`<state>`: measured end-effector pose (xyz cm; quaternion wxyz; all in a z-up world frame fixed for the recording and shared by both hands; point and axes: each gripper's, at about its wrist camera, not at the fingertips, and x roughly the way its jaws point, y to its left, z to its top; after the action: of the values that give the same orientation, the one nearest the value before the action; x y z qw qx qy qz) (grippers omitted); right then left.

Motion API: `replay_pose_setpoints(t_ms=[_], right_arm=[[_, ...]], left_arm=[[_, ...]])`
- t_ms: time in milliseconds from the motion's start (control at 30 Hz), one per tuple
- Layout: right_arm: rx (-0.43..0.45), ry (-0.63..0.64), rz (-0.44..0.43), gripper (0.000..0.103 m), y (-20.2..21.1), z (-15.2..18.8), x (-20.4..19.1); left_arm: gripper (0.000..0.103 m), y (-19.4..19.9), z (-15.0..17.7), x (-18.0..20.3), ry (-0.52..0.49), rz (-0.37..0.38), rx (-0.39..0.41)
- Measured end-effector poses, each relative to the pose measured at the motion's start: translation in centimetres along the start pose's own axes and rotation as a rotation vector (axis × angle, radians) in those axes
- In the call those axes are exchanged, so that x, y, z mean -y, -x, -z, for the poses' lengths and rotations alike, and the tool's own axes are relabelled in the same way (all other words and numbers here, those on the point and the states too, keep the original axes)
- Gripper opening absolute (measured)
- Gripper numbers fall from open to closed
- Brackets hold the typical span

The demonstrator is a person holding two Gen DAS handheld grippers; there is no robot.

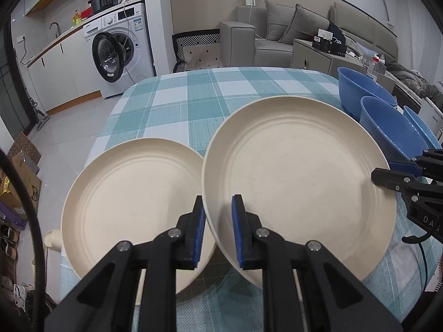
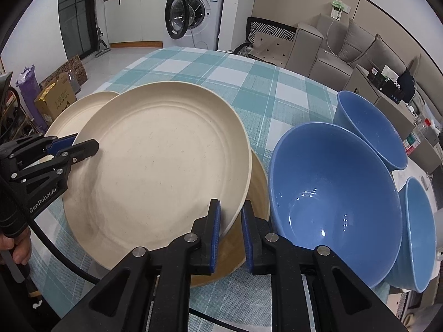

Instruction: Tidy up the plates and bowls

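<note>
Between the two tongs, lifted off the checked tablecloth [image 1: 193, 102], hangs the top cream plate [image 1: 299, 177], held on both sides at once. The left gripper [image 1: 218, 229] straddles its near-left rim, one blue pad above and one under, closed on the edge as far as I can tell. The right gripper [image 2: 231, 229] does the same on the opposite rim; its pads look close to the rim but a sliver of gap shows in the right wrist view, so whether it's truly pinching or just bracketing I can't say for sure.

Key relation: this plate sits tilted, its left edge overlapping the second cream plate [image 1: 133, 193], which lies flat on the cloth to the left. A third plate [image 2: 260, 182] lies directly beneath it on the right side (seen only in the right wrist view, darker w/ shadow). So the lifted plate lies betw. two possible stacks; the left one is nearer the left tongs.

Three blue bowls sit further right: big bowl [image 2: 335, 193], rear bowl [image 2: 371, 130], side bowl [image 2: 418, 235], all nearer the right tongs, untouched.

My guess: next move is carrying the plate sideways onto one stack, keeping it level so the rim doesn't slip.
</note>
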<state>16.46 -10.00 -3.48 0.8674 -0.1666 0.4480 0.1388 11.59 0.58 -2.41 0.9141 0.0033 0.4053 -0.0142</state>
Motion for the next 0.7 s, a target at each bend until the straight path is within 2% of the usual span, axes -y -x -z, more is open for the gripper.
replay_pose_setpoints(t_ms=[200, 700], right_arm=[[-0.001, -0.007, 0.005, 0.017, -0.2, 0.2, 0.0], [0.003, 0.047, 0.098, 0.02, 0.0, 1.3, -0.3]], left_arm=[[0.017, -0.7, 0.0, 0.2, -0.011, 0.01, -0.015], [0.019, -1.6, -0.6, 1.7, -0.056, -0.006, -0.022]])
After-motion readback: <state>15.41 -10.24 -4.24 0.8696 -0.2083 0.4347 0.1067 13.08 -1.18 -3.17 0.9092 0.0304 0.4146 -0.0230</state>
